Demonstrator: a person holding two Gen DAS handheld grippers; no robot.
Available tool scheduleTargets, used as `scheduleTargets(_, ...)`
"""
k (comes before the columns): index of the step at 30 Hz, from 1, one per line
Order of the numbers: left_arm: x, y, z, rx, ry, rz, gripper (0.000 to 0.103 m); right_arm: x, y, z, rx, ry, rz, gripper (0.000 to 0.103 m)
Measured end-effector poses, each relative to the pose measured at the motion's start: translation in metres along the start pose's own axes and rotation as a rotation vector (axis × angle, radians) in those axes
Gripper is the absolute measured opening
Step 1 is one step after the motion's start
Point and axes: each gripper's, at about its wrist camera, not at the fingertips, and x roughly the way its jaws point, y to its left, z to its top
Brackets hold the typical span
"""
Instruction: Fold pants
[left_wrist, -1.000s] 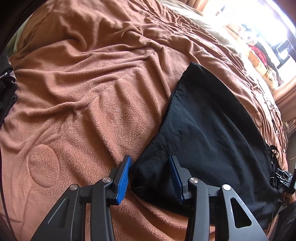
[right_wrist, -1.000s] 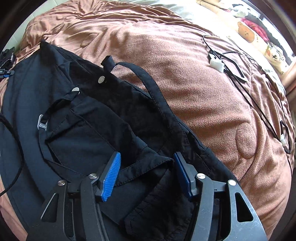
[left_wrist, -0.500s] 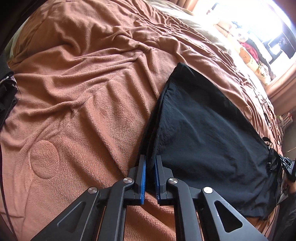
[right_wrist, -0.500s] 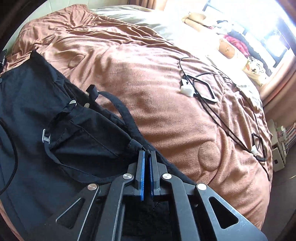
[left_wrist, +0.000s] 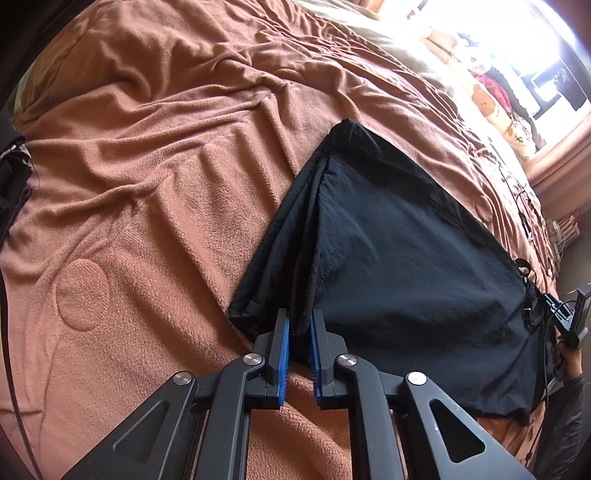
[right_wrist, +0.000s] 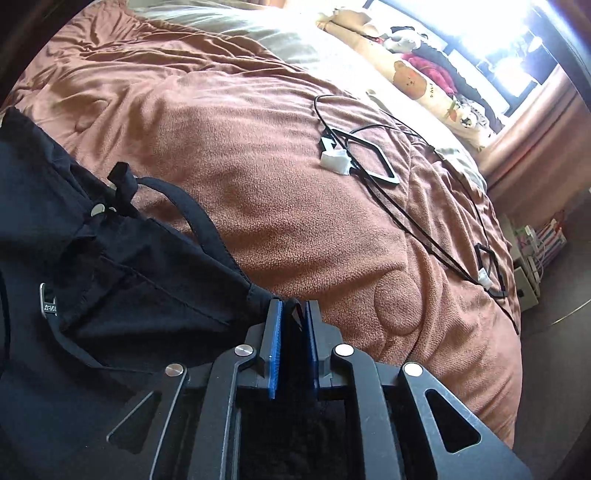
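Now my left gripper (left_wrist: 299, 350) pinches the hem at lower centre, my right gripper (right_wrist: 293, 347) the waistband, jaws just eased slightly around the cloth, and the black pants (left_wrist: 399, 266) run long-axis toward the upper frame across the brown blanket (left_wrist: 155, 192).

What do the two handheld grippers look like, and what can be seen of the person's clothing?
The left gripper and the right gripper look alike: black linkage arms with triangular cut-outs, round silver pivot pins, and two flat fingers faced with ribbed blue pads. At the right edge of the left wrist view, a dark sleeve appears.
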Motion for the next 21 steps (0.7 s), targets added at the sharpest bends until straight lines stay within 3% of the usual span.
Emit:
scheduleTargets(1,-0.003,0.001,-0.001,-0.006,-0.005,-0.010,0.027,-0.005,-0.003,-0.001,0.022,-0.003,0.000,0.033)
scheduleTargets(2,-0.006,0.001,-0.003,-0.014,-0.016,-0.019,0.040,-0.012,-0.009,-0.003,0.050,-0.012,0.011,0.040)
scheduleTargets(3,-0.010,0.003,-0.004,-0.023,-0.030,-0.027,0.044,-0.021,-0.015,-0.007,0.075,-0.026,0.016,0.050)
scheduleTargets(4,-0.013,0.004,-0.006,-0.031,-0.040,-0.032,0.044,-0.031,-0.020,-0.012,0.100,-0.042,0.012,0.051)
scheduleTargets(12,-0.018,0.015,-0.009,-0.076,-0.065,-0.053,0.044,-0.093,-0.036,-0.065,0.262,-0.060,0.058,0.051)
scheduleTargets(21,0.007,0.017,-0.006,-0.062,-0.007,-0.039,0.044,-0.149,-0.046,-0.142,0.436,-0.043,0.153,0.052)
